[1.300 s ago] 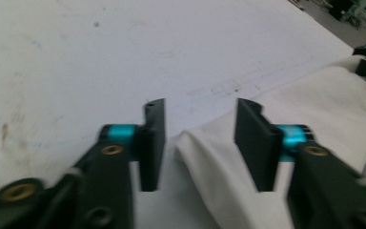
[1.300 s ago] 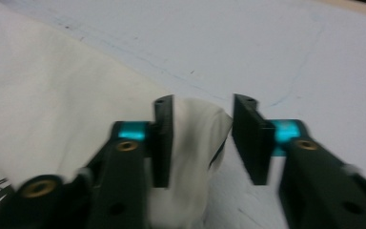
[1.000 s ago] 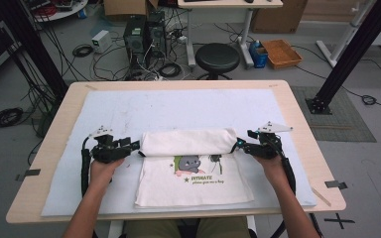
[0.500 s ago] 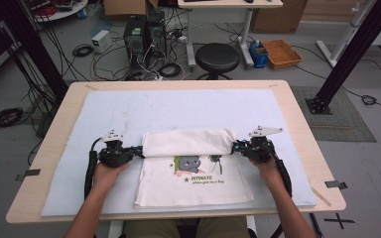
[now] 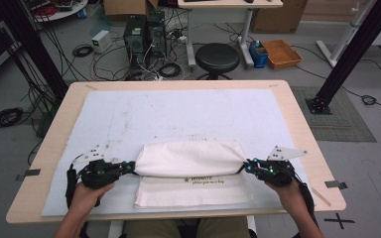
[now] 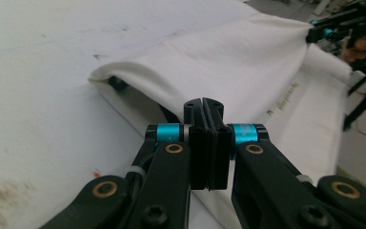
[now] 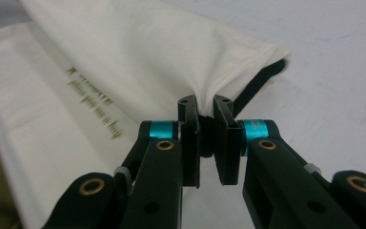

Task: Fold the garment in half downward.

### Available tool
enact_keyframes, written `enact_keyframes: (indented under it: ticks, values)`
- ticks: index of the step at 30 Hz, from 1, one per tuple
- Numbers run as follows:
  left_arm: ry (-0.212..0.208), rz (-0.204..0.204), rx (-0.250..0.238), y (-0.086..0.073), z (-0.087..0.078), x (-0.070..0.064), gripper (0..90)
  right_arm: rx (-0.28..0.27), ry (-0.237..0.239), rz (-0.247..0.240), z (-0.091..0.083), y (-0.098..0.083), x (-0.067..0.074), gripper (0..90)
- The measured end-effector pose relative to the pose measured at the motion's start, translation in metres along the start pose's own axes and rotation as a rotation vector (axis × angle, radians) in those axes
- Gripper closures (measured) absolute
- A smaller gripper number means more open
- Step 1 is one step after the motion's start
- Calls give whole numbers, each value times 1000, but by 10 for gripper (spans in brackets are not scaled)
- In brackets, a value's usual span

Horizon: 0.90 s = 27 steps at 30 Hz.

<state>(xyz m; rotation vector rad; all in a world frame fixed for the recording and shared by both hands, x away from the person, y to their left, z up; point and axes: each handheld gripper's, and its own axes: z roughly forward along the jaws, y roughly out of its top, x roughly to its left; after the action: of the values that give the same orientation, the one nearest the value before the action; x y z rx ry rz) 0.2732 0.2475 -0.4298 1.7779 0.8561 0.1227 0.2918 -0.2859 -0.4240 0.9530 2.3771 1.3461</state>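
Cream cotton tote bag with green print (image 5: 191, 171) lying lower centre of high view, on white table mat (image 5: 178, 114); far half being doubled over toward bottom of frame, fold hump (image 5: 188, 157) standing puffed between both tools. Left gripper (image 5: 127, 167) clenched on left end of folded layer, lower left; right gripper (image 5: 245, 167) pinching right end, lower right. Judging step: mid-fold, carrying top edge down over printed half. Next move calling for pulling both ends evenly toward near hem, keeping cloth taut, lowering flat before letting go; uneven pull risking skewed edges.

Left gripper view: left gripper (image 6: 204, 106) jaws pressed tight together with cloth edge at tips, dark strap (image 6: 118, 84) peeking from open pocket of fold, centre left, other tool far upper right. Right gripper view: right gripper (image 7: 205, 106) jaws nipping bunched cloth corner, small gap behind pads, blurred green lettering (image 7: 93, 102) at left, black strap (image 7: 255, 86) under fold at right. High view giving overall alignment, straps hidden.
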Motion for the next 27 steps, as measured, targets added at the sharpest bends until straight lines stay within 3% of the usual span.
enact_keyframes:
  ticks: [10, 14, 15, 16, 17, 20, 23, 25, 27]
  values:
    - [-109, 81, 122, -25, -15, -32, 889, 44, 90, -19, -26, -26, 22, 828]
    - [-149, 81, 121, -26, -16, -33, 887, 56, 118, -16, -30, -33, 23, 825]
    - [-163, 68, 112, -23, -15, -31, 849, 61, 126, -13, -28, -33, 23, 783]
    - [-170, 51, 110, -20, -15, -29, 727, 58, 124, -7, -27, -31, 22, 675]
    - [-154, 37, 98, -13, -14, -25, 621, 47, 108, 5, -27, -29, 21, 551]
    - [-6, 22, 28, 8, -8, -11, 458, -26, 34, 53, -24, -16, 13, 370]
    - [102, -25, -19, 28, 11, 9, 404, -59, -58, 90, -11, 1, -1, 342]
    - [141, -35, 0, 36, 26, 20, 395, -45, -118, 124, 5, 11, -12, 327]
    - [186, -61, 47, 40, 46, 32, 392, -32, -141, 142, 22, 19, -22, 327]
